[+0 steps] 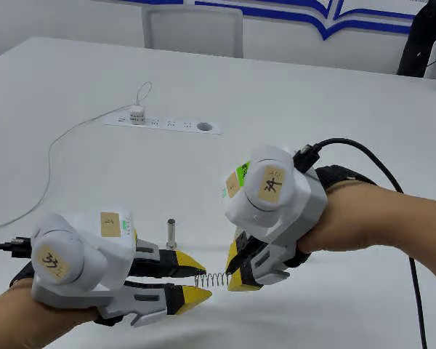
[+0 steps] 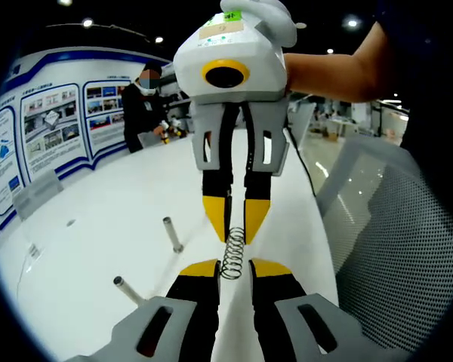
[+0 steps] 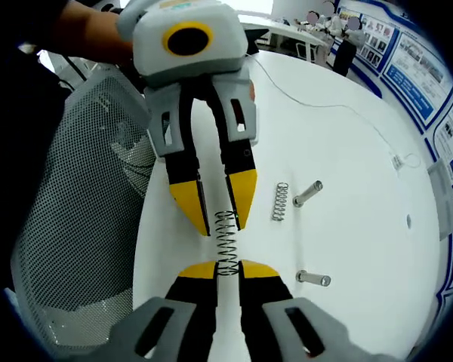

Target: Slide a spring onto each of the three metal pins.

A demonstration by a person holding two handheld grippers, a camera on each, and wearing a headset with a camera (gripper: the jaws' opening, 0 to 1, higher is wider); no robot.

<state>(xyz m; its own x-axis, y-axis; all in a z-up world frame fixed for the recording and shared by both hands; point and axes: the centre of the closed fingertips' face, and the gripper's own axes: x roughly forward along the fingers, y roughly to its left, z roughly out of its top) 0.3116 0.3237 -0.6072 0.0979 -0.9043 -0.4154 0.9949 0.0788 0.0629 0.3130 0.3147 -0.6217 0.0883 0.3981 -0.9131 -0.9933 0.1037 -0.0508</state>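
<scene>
Cable (image 1: 54, 149) trails over the white table (image 1: 334, 109) far ahead of the left claw (image 1: 207, 282) and reaches a power strip (image 1: 167, 124), where a small white plug (image 1: 136, 114) sits. Low at the left of the head view, the left claw points rightward, its yellow-tipped jaws drawn in on one end of a spring (image 1: 211, 278). Its own view shows the coil's end caught between the two tips, both touching it. Just beyond that claw's upper jaw stands a metal pin (image 1: 171, 233), upright on the table, its shaft bare. The spring runs level, off the table, bridging the short gap between the two claws. The right claw (image 1: 231, 276) meets it nose to nose from the other side, tilted downward, its jaws likewise pinching the spring's other end. In the right gripper view, off to the right of that claw's jaws, a second spring (image 3: 280, 201) lies loose on the table just beside a far pin (image 3: 308, 193). A near pin (image 3: 313, 279) sits closer to the jaw tips. Whether either is the pin from the head view I cannot tell. A mesh chair (image 3: 83, 188) is on the claw's other side.
</scene>
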